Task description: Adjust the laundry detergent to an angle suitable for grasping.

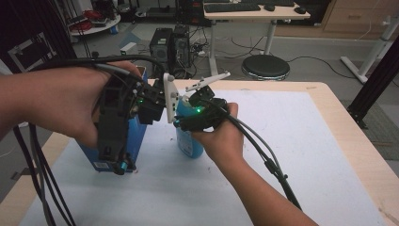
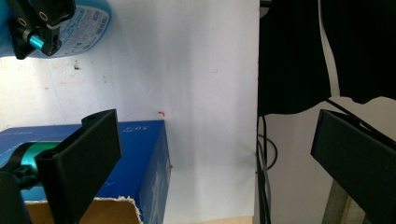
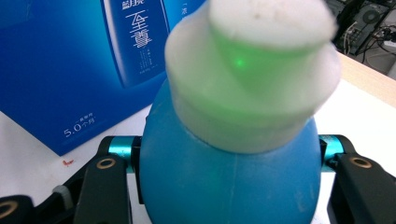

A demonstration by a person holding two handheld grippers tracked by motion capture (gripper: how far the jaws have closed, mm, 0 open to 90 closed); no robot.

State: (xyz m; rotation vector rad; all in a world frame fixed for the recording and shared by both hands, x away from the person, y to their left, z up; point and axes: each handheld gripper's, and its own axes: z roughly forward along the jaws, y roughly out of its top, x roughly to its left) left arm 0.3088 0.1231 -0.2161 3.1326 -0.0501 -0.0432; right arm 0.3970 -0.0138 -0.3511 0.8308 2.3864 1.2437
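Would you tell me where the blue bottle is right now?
In the high view the blue bottle stands mid-table on the white mat, right of the blue box, clamped by the right gripper.

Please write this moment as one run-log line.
right gripper: shut on blue bottle | left gripper: open, over blue box | white mat

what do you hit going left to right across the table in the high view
left gripper → blue box → blue bottle → right gripper → bare white mat → wooden table edge
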